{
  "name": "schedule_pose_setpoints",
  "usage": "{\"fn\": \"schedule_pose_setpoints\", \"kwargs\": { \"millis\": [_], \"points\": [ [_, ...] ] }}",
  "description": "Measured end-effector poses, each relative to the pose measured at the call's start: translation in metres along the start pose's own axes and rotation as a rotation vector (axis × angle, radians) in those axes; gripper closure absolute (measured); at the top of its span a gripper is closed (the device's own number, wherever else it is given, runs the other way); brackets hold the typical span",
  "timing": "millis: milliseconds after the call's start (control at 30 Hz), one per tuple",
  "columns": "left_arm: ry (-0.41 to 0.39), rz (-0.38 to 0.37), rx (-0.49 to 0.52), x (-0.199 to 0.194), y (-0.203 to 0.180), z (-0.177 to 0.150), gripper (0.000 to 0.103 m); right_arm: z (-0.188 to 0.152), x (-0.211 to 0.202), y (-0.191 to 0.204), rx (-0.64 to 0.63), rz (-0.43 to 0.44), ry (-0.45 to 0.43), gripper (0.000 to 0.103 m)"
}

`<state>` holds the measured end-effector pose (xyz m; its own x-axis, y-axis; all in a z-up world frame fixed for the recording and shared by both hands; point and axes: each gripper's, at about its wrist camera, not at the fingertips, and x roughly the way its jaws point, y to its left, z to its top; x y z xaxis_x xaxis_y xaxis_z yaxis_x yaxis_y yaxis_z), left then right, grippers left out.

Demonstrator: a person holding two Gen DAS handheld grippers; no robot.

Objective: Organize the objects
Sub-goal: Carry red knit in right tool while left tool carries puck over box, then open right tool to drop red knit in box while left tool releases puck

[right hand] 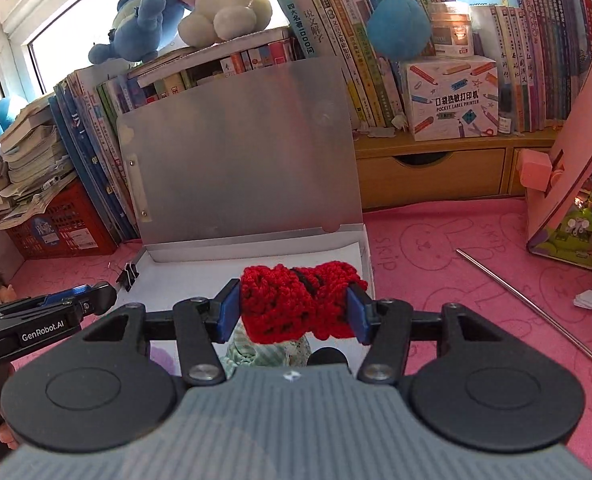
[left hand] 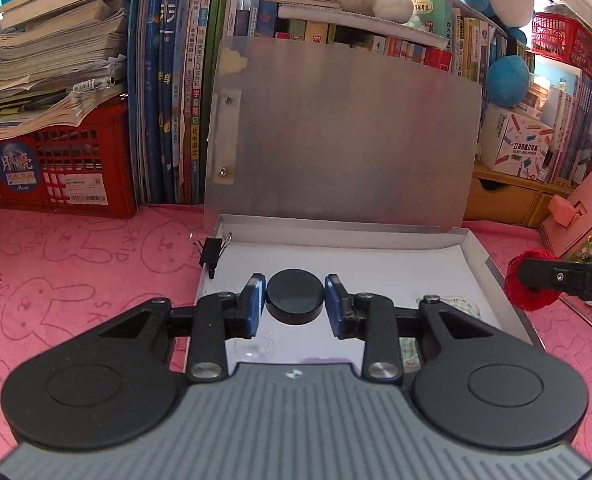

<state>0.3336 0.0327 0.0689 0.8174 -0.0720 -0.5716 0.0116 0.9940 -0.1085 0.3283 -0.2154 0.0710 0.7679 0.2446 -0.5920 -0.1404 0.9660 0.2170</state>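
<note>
- left gripper (left hand: 294, 300) – blue pads clamped on a black round disc (left hand: 294, 297), held over the white floor of the open metal box (left hand: 474, 252)
- right gripper (right hand: 293, 306) – jaws part-open, gripping a red crocheted piece (right hand: 296, 304) above the box's right side
- box lid (left hand: 348, 136) stands upright against the books (left hand: 167, 120)
- black binder clip (left hand: 211, 254) on the box's left edge
- box sits on a pink cloth (left hand: 75, 264); metal rod (right hand: 536, 312) lies on the cloth, right of the box
</note>
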Motion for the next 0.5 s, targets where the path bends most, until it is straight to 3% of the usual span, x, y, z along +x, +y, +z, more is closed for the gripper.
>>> {"fn": "schedule_pose_setpoints", "kwargs": {
  "millis": [500],
  "points": [
    [0.069,0.03,0.035,0.043,0.004,-0.028,0.065,-0.022,0.056,0.004,-0.016,-0.045,0.066,0.044]
  ]
}}
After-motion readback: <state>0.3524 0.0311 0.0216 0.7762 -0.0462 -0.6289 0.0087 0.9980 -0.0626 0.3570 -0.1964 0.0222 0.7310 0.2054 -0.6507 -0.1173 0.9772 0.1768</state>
